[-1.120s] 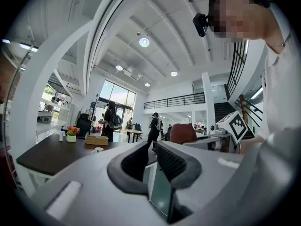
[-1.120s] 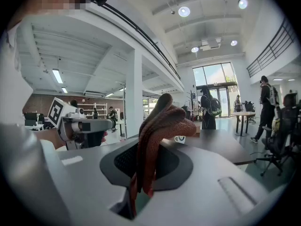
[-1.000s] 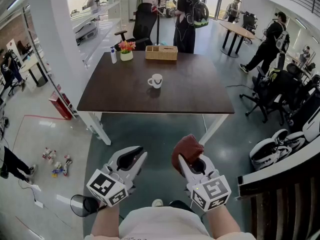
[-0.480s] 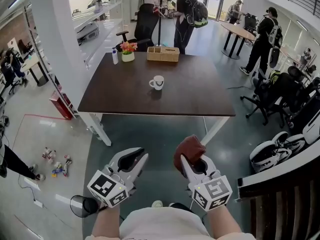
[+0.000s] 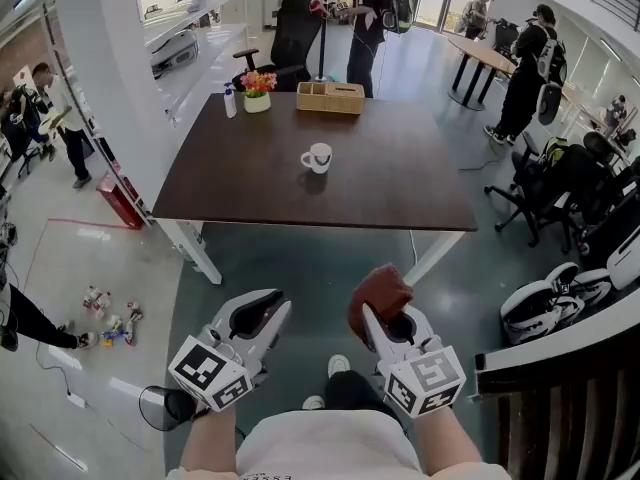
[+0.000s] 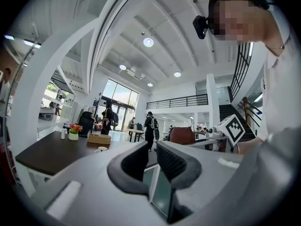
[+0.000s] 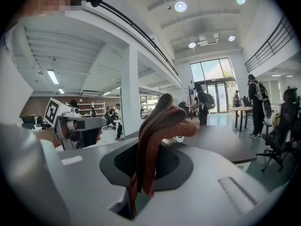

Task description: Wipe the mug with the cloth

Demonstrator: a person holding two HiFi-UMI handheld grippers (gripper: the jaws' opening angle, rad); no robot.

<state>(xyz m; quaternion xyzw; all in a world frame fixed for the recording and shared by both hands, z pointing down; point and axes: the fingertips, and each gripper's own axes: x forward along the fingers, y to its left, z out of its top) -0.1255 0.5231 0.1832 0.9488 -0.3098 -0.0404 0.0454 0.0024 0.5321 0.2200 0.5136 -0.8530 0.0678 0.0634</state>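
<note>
We hold a folded reddish-brown cloth (image 5: 377, 292) clamped in the right gripper (image 5: 388, 320), near us above the floor. Our left gripper (image 5: 260, 313) carries nothing, its jaws slightly apart. The white ceramic mug (image 5: 318, 157) stands far ahead on the dark brown tabletop (image 5: 400, 193), well apart from both.

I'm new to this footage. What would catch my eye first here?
The red-brown cloth stands out, pinched in the right hand-held gripper, low in the head view. Beyond it, a white mug stands mid-table. The left hand-held gripper holds nothing.
</note>
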